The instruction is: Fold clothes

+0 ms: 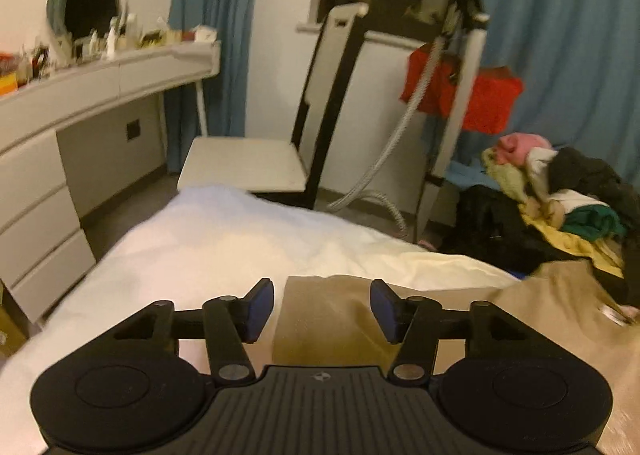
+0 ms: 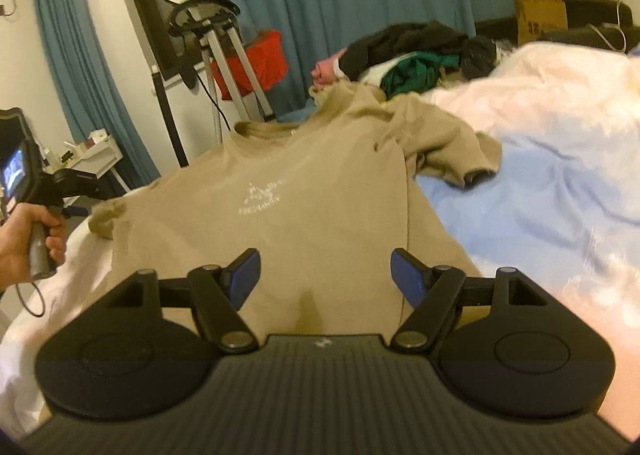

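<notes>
A tan T-shirt [image 2: 304, 191] with a small white chest print lies spread on the white bed, collar at the far end, its right sleeve [image 2: 460, 151] crumpled. My right gripper [image 2: 325, 277] is open and empty, hovering over the shirt's near hem. My left gripper [image 1: 322, 309] is open and empty, above the shirt's left edge [image 1: 320, 319]. In the right wrist view the left gripper's handle [image 2: 36, 191] shows at the far left, held in a hand beside the shirt's left sleeve.
A pile of mixed clothes [image 1: 560, 199] lies at the bed's far right, also in the right wrist view [image 2: 412, 55]. A white chair [image 1: 256, 163], a dresser [image 1: 60, 127], a garment steamer [image 1: 452, 75] and blue curtains stand beyond the bed [image 1: 224, 239].
</notes>
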Demonstrator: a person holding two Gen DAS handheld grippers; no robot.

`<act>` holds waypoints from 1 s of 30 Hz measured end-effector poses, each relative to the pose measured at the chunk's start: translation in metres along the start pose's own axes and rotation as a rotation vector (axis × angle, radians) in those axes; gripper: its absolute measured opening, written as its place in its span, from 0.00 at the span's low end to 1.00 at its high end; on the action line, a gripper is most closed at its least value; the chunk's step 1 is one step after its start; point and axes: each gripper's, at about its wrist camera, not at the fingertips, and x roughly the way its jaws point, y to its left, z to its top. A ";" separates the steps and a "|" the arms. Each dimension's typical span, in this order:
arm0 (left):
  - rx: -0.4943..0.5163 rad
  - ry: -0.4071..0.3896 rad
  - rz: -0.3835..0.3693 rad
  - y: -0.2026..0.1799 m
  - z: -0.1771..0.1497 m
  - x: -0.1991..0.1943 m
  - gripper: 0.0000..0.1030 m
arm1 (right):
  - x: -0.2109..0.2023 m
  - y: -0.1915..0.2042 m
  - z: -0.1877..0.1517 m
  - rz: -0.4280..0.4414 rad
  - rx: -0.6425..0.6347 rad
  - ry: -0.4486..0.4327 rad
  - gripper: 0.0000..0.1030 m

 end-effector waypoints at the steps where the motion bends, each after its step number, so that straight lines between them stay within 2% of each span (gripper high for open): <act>1: 0.024 -0.013 -0.009 -0.003 -0.002 -0.017 0.63 | -0.003 0.002 0.001 0.004 -0.006 -0.011 0.72; 5: 0.119 -0.091 -0.077 -0.036 -0.024 -0.095 0.76 | -0.017 0.008 0.004 0.011 -0.036 -0.056 0.72; 7: 0.151 -0.123 -0.120 -0.054 -0.038 -0.134 0.79 | -0.026 0.012 0.003 0.004 -0.059 -0.079 0.72; 15: 0.201 -0.134 -0.303 -0.100 -0.125 -0.252 0.83 | -0.070 0.021 0.001 -0.004 -0.104 -0.176 0.72; 17: 0.207 -0.131 -0.331 -0.103 -0.148 -0.263 0.85 | -0.078 0.023 -0.001 -0.009 -0.113 -0.196 0.72; 22: 0.212 -0.096 -0.338 -0.100 -0.188 -0.265 0.86 | -0.087 0.021 -0.008 -0.028 -0.109 -0.229 0.72; 25: 0.203 -0.077 -0.325 -0.092 -0.193 -0.259 0.86 | -0.086 0.017 -0.010 -0.034 -0.086 -0.242 0.72; 30: 0.166 -0.094 -0.313 -0.074 -0.191 -0.258 0.89 | -0.079 0.009 -0.009 -0.027 -0.046 -0.246 0.72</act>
